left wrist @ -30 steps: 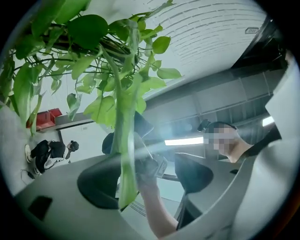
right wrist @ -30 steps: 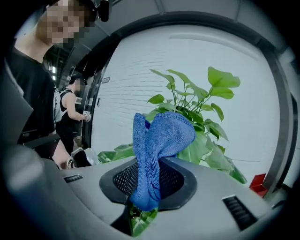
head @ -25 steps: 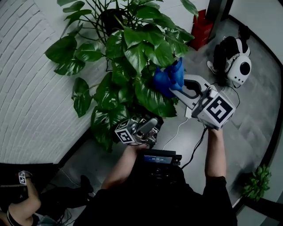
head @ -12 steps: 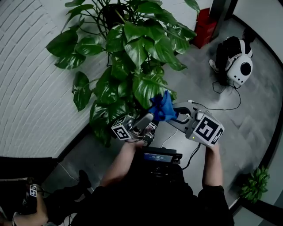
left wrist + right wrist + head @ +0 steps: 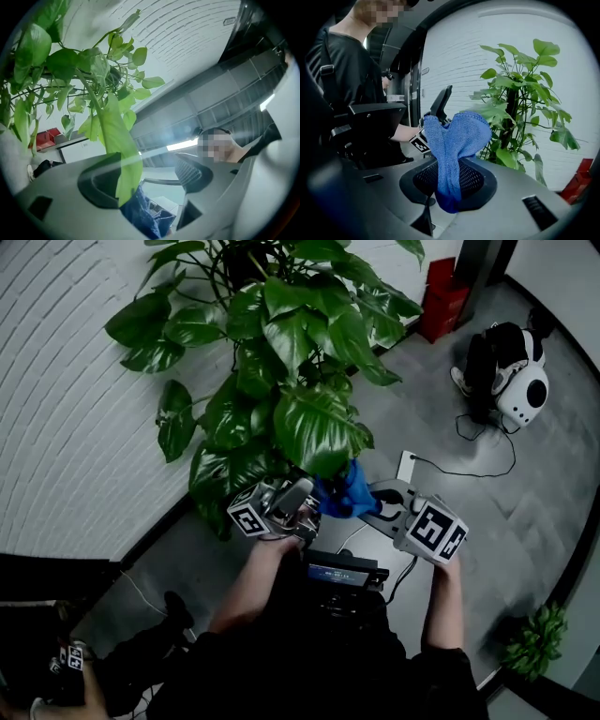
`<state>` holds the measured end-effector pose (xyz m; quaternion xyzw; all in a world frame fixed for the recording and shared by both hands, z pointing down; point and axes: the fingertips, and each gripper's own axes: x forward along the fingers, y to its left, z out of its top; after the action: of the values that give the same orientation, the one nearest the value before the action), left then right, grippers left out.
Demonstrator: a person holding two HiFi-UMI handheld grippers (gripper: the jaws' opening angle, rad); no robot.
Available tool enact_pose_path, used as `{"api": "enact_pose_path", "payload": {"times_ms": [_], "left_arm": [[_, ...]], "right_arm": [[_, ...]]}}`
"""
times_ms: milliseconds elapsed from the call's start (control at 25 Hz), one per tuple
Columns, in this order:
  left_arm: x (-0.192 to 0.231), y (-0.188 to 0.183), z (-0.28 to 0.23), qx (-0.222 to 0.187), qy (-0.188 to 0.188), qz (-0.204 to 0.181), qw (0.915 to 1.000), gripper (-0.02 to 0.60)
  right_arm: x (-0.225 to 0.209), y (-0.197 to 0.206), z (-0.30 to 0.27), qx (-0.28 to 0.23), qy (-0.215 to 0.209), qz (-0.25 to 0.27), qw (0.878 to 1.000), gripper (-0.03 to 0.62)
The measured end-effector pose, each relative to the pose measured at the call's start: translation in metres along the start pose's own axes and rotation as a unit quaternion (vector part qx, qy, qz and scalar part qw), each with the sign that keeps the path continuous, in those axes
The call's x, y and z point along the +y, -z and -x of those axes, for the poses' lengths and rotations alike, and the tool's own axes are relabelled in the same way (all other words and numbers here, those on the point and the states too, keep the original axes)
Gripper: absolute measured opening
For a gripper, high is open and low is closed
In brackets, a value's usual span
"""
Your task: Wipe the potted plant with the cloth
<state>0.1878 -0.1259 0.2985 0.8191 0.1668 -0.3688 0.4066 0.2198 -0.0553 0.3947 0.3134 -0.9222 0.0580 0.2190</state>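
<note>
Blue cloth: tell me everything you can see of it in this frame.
The blue cloth looks like soft ribbed fabric, bunched. The right gripper is shut on its lower part; two rounded folds stand up past the jaws. It sits just below a large leaf, beside the left gripper; contact with the leaf is unclear.

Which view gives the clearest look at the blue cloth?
The right gripper view: the cloth fills the centre, clamped in the right gripper. The head view shows it small, partly under a leaf. The left gripper view catches only a blue corner behind a leaf.
</note>
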Motion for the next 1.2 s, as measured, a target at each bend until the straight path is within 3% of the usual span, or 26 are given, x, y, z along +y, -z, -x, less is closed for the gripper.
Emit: {"api": "enact_pose_path", "payload": {"times_ms": [120, 360, 600, 760, 920, 1080, 1200], "left_arm": [[-0.003, 0.003, 0.009, 0.008, -0.014, -0.016, 0.9997, 0.354], [-0.024, 0.001, 0.061, 0.018, -0.081, -0.06, 0.9947, 0.354], [-0.068, -0.021, 0.12, 0.012, -0.146, -0.125, 0.9813, 0.353], [-0.089, -0.045, 0.168, -0.011, -0.191, -0.166, 0.9675, 0.353], [-0.104, -0.078, 0.216, -0.023, -0.223, -0.198, 0.9544, 0.354], [-0.109, -0.112, 0.264, -0.016, -0.25, -0.203, 0.9467, 0.354], [-0.111, -0.14, 0.292, 0.007, -0.258, -0.197, 0.946, 0.353]], "right_arm": [[0.009, 0.01, 0.011, -0.016, -0.02, -0.002, 1.0, 0.107], [0.026, -0.024, 0.029, -0.172, -0.067, -0.024, 0.982, 0.107], [0.046, -0.047, -0.015, -0.199, -0.118, -0.018, 0.973, 0.107], [0.043, -0.069, -0.054, -0.219, -0.104, -0.017, 0.97, 0.107], [0.034, -0.082, -0.098, -0.202, -0.063, -0.031, 0.977, 0.107], [0.029, -0.094, -0.147, -0.184, -0.029, -0.068, 0.98, 0.107], [0.028, -0.105, -0.182, -0.17, 0.005, -0.096, 0.981, 0.107]]}}
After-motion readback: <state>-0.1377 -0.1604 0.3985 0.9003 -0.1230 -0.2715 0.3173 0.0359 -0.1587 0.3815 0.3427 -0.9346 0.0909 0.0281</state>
